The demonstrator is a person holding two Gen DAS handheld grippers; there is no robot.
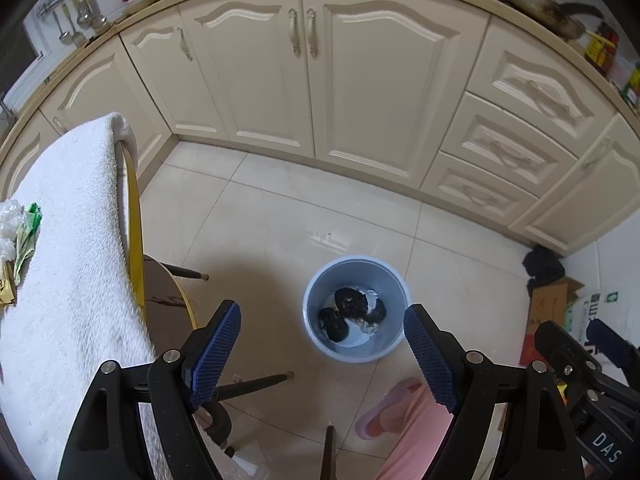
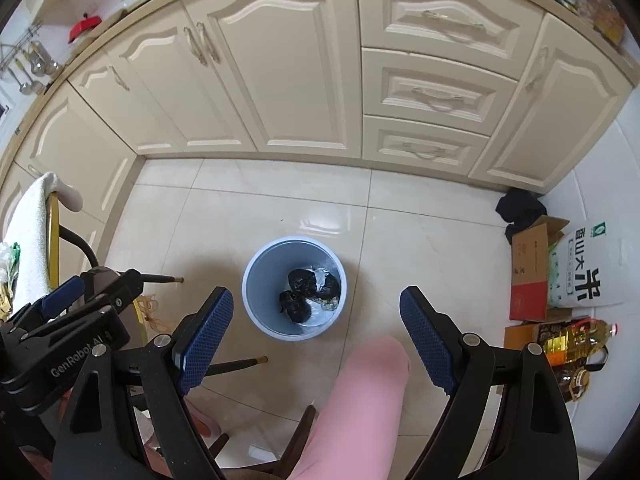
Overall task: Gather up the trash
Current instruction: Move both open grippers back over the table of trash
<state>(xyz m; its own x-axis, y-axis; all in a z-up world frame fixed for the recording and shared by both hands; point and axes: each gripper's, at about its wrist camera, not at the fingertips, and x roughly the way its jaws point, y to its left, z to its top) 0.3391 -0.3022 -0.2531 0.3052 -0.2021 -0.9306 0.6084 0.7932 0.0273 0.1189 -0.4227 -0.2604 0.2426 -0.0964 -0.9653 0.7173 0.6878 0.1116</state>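
A: Where do things stand?

B: Both tools hang above the floor, looking down at the blue bin (image 1: 356, 308). The left gripper (image 1: 322, 350) has its jaws spread wide with nothing between them, and the right gripper (image 2: 316, 334) is spread and empty too.

A: And the trash?

B: Some is already in the bin: dark bags (image 2: 300, 292) and a bit of white wrapping lie at the bottom. More sits on the bench (image 1: 68, 264) at the left, on its white towel cover: a crumpled clear plastic piece (image 1: 9, 224) and a green wrapper (image 1: 26, 236) just beside it, close to the picture's edge. Something yellowish lies next to them, but I can't tell what it is.

A: So the step in hand is fetching those?

B: That's my reading. The left gripper is nearer, so I'd swing it left over the towel, keep the jaws spread until a piece sits between the pads (image 1: 218, 350), then close gently, since thin film slips and the towel can snag.

A: Anything to watch?

B: The chair legs (image 1: 256, 384) and the person's pink-clad leg (image 2: 360, 400) lie between bench and bin. Carry the piece high and let go only when squarely over the rim.
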